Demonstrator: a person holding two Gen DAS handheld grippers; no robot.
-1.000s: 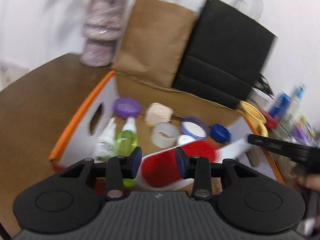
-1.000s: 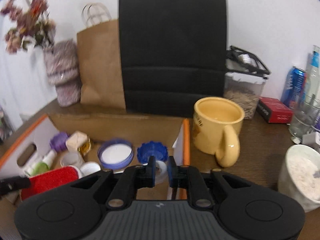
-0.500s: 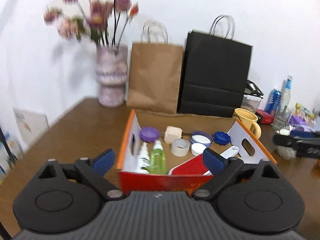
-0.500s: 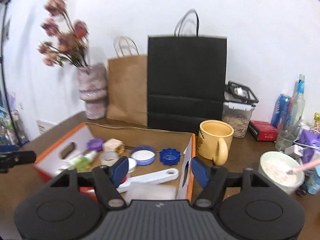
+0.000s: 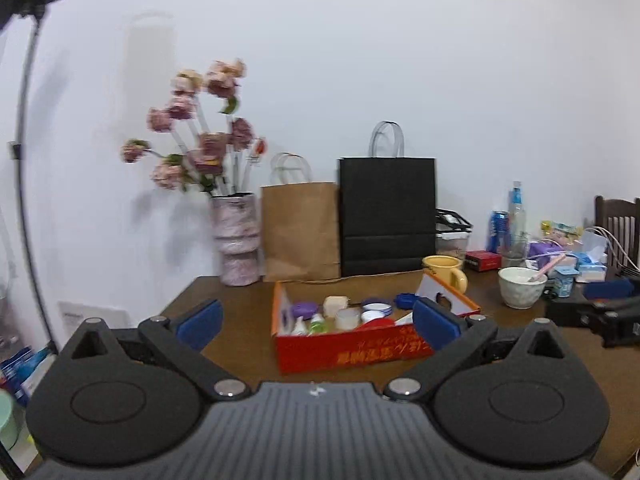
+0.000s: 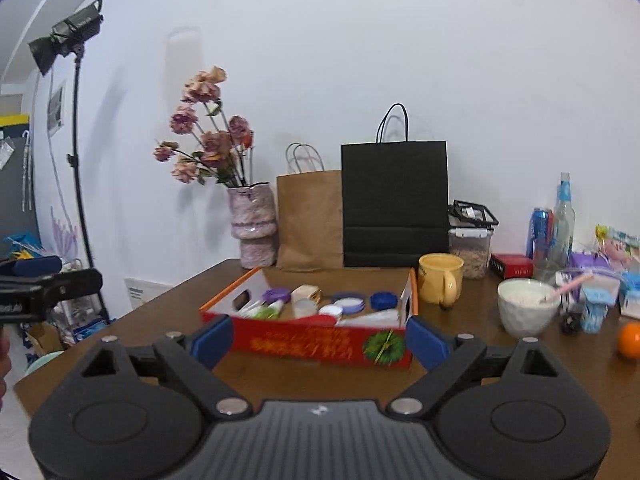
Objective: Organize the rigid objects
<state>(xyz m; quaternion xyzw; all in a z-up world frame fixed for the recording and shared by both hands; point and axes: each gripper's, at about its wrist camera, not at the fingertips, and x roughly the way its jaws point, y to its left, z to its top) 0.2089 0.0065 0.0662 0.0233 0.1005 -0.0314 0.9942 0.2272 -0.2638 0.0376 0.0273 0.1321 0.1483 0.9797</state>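
Note:
A red cardboard box (image 5: 352,350) with orange-edged flaps stands on the brown table (image 5: 240,320). It holds a purple lid (image 5: 303,309), a green bottle (image 5: 318,322), white jars (image 5: 347,317), blue lids (image 5: 405,301) and a red-topped item (image 5: 378,323). My left gripper (image 5: 318,324) hangs back from the box's near side. Its jaws are opening wide and nothing is between them. My right gripper (image 6: 319,343) also faces the box (image 6: 304,340) from a distance, jaws opening, nothing between the blue pads (image 6: 212,340).
Right of the box stand a yellow mug (image 6: 440,284) and a white bowl (image 6: 527,312) with a pink spoon. A brown bag (image 6: 310,220), a black bag (image 6: 394,204) and a flower vase (image 6: 254,228) line the wall. An orange (image 6: 629,340) and bottles (image 6: 562,224) crowd the right.
Both grippers have pulled back and risen away from the box, which now looks small and whole. Their jaws went from nearly shut over the box's contents to wide open.

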